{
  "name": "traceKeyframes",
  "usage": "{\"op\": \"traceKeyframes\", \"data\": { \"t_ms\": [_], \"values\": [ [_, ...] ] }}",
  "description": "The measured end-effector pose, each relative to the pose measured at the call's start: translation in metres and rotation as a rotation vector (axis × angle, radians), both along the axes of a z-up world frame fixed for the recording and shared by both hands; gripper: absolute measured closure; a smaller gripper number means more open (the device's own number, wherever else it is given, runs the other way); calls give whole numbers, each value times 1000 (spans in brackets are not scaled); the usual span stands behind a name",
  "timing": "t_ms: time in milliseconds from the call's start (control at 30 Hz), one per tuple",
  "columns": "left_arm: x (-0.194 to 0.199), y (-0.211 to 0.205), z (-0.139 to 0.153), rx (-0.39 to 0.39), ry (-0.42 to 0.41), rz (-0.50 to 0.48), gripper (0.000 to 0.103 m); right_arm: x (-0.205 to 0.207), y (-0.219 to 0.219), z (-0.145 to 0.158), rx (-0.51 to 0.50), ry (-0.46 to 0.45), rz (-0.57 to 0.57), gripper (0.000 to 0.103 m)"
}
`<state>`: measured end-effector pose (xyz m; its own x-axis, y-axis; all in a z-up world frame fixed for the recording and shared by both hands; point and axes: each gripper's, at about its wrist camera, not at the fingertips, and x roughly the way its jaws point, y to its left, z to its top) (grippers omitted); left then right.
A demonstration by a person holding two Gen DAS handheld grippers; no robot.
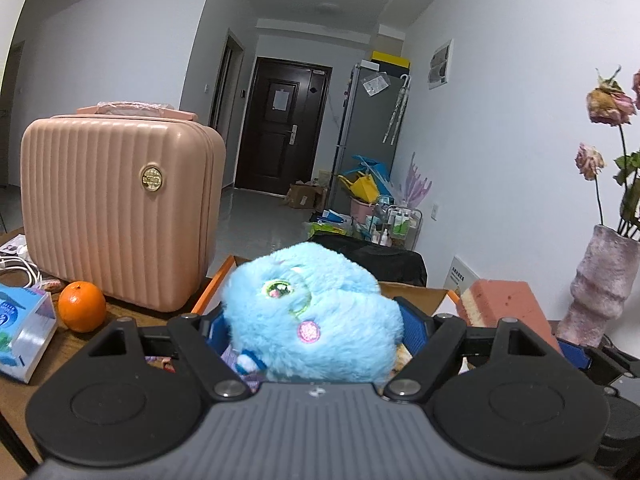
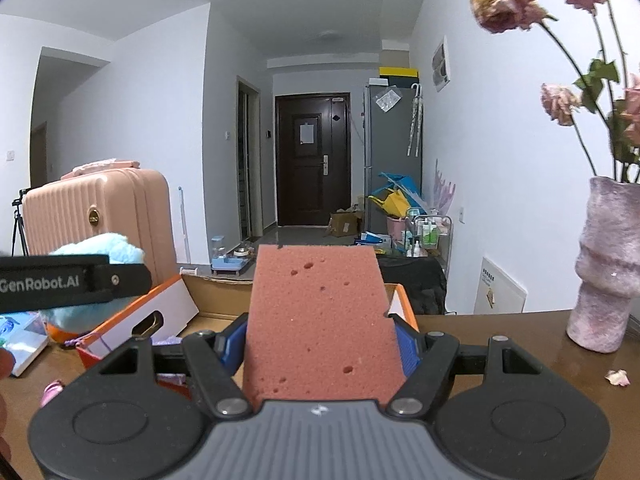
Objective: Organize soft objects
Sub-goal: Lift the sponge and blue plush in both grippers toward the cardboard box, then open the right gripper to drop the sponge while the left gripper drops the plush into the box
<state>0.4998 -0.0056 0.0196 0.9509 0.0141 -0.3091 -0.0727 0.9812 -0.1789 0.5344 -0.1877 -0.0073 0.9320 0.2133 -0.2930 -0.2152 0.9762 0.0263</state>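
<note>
My left gripper [image 1: 312,332] is shut on a fluffy light blue plush toy [image 1: 308,312] and holds it above an open orange-and-white cardboard box [image 1: 212,284]. My right gripper [image 2: 320,340] is shut on a pink sponge block [image 2: 320,320], held upright over the same box [image 2: 160,316]. The sponge also shows at the right of the left wrist view [image 1: 504,304]. The plush [image 2: 100,252] and the left gripper's body [image 2: 60,280] show at the left of the right wrist view.
A pink ribbed case [image 1: 120,208] stands on the wooden table [image 2: 500,328] at the left, with an orange [image 1: 82,306] and a tissue box [image 1: 22,332] before it. A purple vase [image 2: 608,264] of dried roses stands at the right.
</note>
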Motion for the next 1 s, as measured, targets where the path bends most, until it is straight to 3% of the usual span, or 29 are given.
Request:
{"op": "traceKeyframes", "data": {
  "t_ms": [567,900,1000],
  "values": [
    [56,8,-9,47,29,72,22,67,14,-6,40,69,32,33],
    [81,18,-18,45,61,91,22,90,32,-17,-1,130,29,33],
    [82,18,-21,53,66,98,18,94,36,-23,-31,145,-1,31]
  ]
}}
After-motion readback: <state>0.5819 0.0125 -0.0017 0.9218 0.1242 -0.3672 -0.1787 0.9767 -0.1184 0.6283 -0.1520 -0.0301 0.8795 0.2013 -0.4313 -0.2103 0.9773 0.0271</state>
